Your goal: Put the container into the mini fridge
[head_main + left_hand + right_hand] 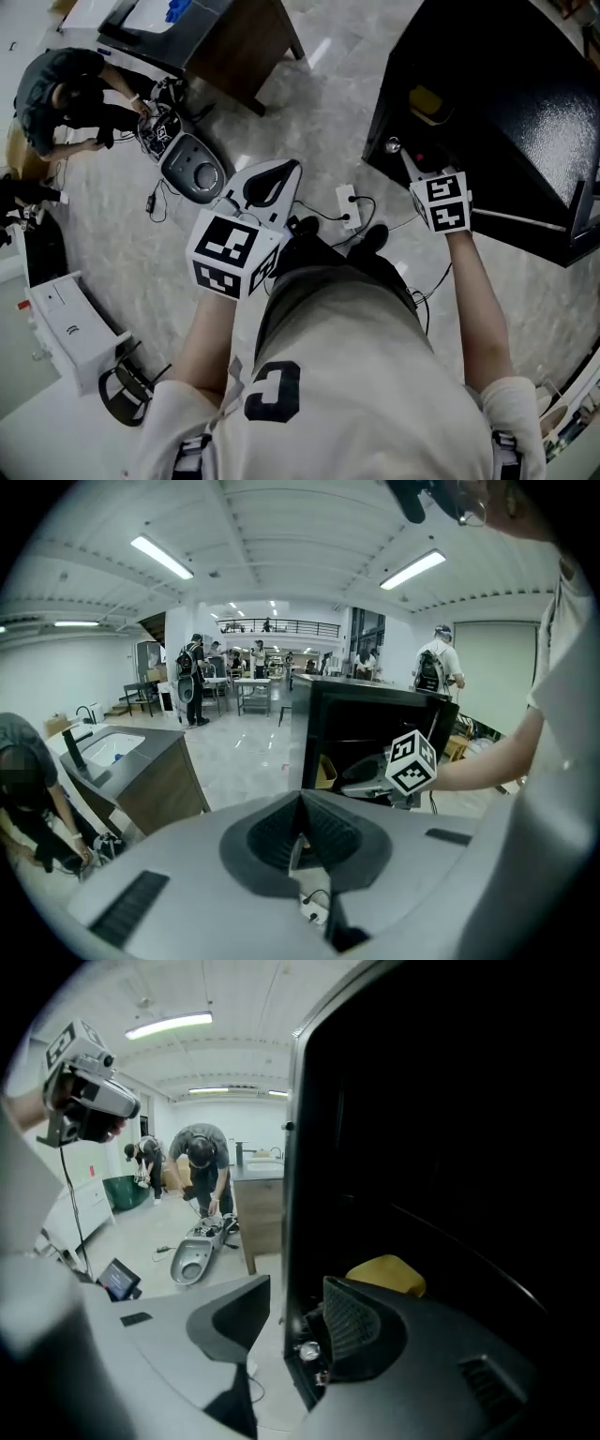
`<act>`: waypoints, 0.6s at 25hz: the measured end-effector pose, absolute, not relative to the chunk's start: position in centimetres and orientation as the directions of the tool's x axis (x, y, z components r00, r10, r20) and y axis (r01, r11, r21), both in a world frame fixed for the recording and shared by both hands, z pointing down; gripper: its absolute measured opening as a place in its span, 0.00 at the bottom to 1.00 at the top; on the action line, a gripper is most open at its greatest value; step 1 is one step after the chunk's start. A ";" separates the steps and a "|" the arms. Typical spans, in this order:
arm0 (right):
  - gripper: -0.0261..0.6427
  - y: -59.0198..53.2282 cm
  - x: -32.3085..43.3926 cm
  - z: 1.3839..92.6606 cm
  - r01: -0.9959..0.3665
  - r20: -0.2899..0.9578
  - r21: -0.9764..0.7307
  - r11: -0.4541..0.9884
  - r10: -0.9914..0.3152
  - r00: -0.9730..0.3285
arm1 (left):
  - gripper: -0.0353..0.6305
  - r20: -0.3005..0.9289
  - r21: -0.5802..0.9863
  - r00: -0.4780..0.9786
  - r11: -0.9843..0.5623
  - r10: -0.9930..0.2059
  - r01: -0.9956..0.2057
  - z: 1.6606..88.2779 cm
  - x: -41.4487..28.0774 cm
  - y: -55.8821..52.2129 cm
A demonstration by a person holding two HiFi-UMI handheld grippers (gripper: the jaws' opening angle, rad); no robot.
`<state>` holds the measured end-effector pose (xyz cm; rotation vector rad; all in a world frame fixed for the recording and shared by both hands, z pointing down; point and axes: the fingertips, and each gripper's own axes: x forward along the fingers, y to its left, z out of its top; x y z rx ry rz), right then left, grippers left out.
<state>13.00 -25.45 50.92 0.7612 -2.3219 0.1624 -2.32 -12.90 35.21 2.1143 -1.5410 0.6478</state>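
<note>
Standing at the head view's upper right, the mini fridge point(506, 103) is a black box with a glossy, speckled top and a dark open front. One container point(427, 98) sits inside it: yellow, smooth and rounded, resting on a shelf near the front opening. It shows again as a yellow dome point(386, 1274) in the right gripper view. No other item can be made out in the dark interior.

Two grippers are in view, both of matte grey plastic with dark ribbed pads. The right gripper point(297, 1283) is at the fridge's opening. Its fingers point(361, 1321) stand wide apart and empty. The fridge's front edge and one small round silver knob point(307, 1349) show in the gap between them, and the container lies beyond the pads, apart from them. The left gripper point(300, 797) is held well away from the fridge, above the floor. Its fingers point(328, 841) are together at the tips with nothing between them.

The floor point(319, 103) is pale, polished and marbled. On it lie one white power strip point(348, 206) with a dark cable and one grey oval device point(194, 169). A wood-sided cabinet point(239, 42) stands at the top. One person point(56, 94) crouches just beside the device.
</note>
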 end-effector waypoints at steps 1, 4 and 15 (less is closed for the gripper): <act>0.31 -24.9 12.5 50.9 -0.560 0.650 0.069 0.826 -0.463 -0.603 | 0.14 0.600 0.091 0.266 -0.267 -0.754 -0.960 35.1 -2.6 -12.9; 0.31 -23.2 10.4 50.5 -0.535 0.665 0.026 0.844 -0.414 -0.622 | 0.14 0.579 0.114 0.257 -0.236 -0.774 -0.965 34.6 -4.2 -12.4; 0.09 -19.5 1.2 43.8 -0.453 0.615 0.017 0.891 -0.367 -0.698 | 0.14 0.526 0.135 0.259 -0.222 -0.810 -0.966 33.8 -11.5 -10.6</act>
